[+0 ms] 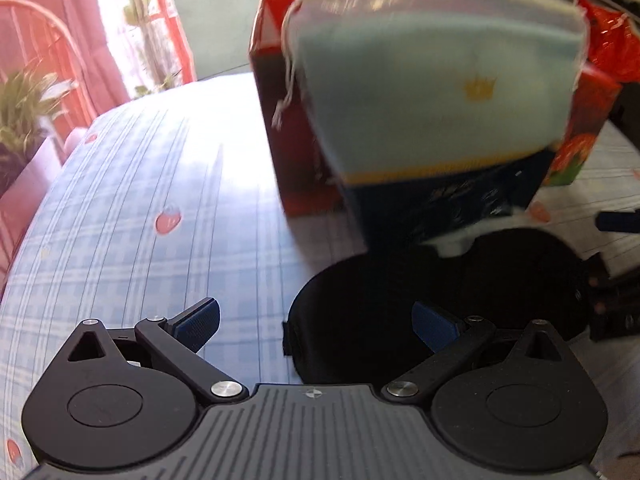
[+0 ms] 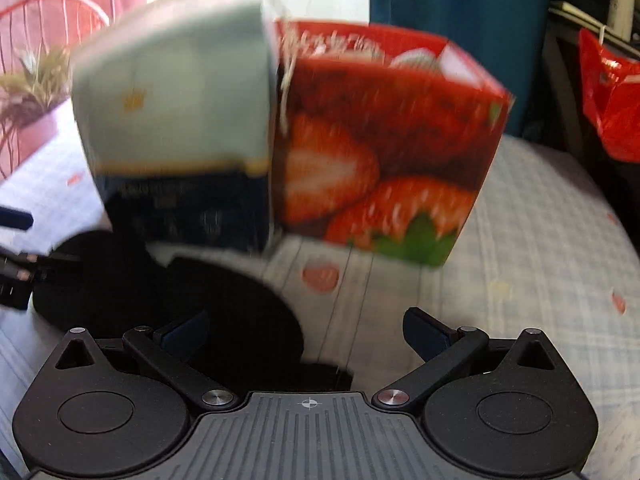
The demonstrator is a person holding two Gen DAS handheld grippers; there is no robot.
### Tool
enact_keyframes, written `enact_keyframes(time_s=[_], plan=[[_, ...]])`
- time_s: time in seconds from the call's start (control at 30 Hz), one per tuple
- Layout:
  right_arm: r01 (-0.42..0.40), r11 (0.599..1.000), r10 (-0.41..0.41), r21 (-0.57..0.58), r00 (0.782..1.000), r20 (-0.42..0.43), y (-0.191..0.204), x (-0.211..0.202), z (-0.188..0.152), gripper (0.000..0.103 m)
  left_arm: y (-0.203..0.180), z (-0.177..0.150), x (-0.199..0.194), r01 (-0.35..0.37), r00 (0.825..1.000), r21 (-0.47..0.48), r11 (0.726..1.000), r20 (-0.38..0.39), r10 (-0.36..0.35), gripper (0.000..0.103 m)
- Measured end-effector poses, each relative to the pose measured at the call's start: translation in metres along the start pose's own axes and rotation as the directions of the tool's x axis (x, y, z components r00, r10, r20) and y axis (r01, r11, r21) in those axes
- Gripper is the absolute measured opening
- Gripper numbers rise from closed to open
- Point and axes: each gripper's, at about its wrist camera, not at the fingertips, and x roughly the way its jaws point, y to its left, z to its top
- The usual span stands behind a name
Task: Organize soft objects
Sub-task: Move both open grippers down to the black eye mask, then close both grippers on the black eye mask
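A black soft eye mask [image 1: 460, 280] lies flat on the checked tablecloth, just ahead of both grippers. My left gripper [image 1: 316, 320] is open, its right finger over the mask's near edge and nothing between its fingers. My right gripper [image 2: 304, 332] is also open, with its left finger above the mask [image 2: 240, 304]. Behind the mask stands a light-blue and navy bag [image 1: 436, 100] with a gold crown, blurred in both views [image 2: 172, 120]. A red strawberry-print box [image 2: 380, 140] stands beside and behind it [image 1: 272, 120].
The tablecloth [image 1: 160, 200] carries small strawberry prints. A potted plant [image 1: 24, 120] and a red chair [image 1: 48, 32] stand off the table's left edge. A red plastic bag [image 2: 612, 92] hangs at the right. The other gripper's body [image 2: 16, 276] shows at the left edge.
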Motion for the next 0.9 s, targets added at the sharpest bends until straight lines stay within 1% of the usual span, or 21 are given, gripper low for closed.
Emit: enact_keyframes(time_s=[0.03,0.07,0.1,0.17,0.2,0.27,0.4,0.53,0.63,0.7,0.9], plan=[[0.000,1.000,0.000,-0.015,1.000,0.000,0.002,0.001,-0.004,0.103,0.000,-0.003,0.003,-0.002,1.000,-0.017,1.000,-0.009,0.002,0.103],[-0.001,1.000,0.001,-0.019,1.000,0.022,0.002,-0.001,-0.008,0.103,-0.001,-0.007,0.006,0.007,1.000,-0.034,0.999,-0.021,-0.008,0.103],[-0.001,1.000,0.002,-0.017,0.999,0.036,0.001,-0.002,-0.011,0.103,0.001,-0.011,0.007,0.019,1.000,-0.061,0.998,-0.012,-0.020,0.103],[-0.015,1.000,0.015,0.017,0.999,0.035,-0.004,0.001,-0.015,0.103,0.006,-0.017,0.006,0.036,0.999,-0.117,0.992,0.007,-0.035,0.103],[-0.025,0.999,0.024,0.043,0.999,0.032,-0.008,0.001,-0.016,0.103,0.007,-0.019,0.006,0.036,0.999,-0.120,0.992,0.013,-0.034,0.103],[-0.021,0.999,0.020,0.032,0.999,0.045,-0.009,-0.001,-0.019,0.103,0.007,-0.019,0.005,0.026,1.000,-0.122,0.992,0.004,-0.026,0.103],[-0.033,0.999,0.030,0.021,0.993,0.116,-0.012,-0.004,-0.032,0.103,0.005,-0.019,0.005,0.007,1.000,-0.140,0.990,0.001,-0.007,0.103],[-0.038,0.999,0.035,0.021,0.993,0.117,-0.014,-0.005,-0.031,0.103,0.002,-0.019,0.008,-0.005,1.000,-0.165,0.986,0.013,0.008,0.103],[-0.039,0.999,0.036,0.021,0.992,0.120,-0.014,-0.005,-0.031,0.103,-0.002,-0.028,0.005,-0.029,0.998,-0.192,0.981,0.048,0.039,0.103],[-0.037,0.999,0.034,0.021,0.992,0.121,-0.013,-0.005,-0.032,0.103,-0.005,-0.031,0.004,-0.045,0.997,-0.205,0.978,0.056,0.058,0.103],[-0.038,0.999,0.035,0.022,0.992,0.121,-0.012,-0.003,-0.032,0.103,-0.003,-0.024,0.006,-0.046,0.999,-0.204,0.978,0.017,0.050,0.103]])
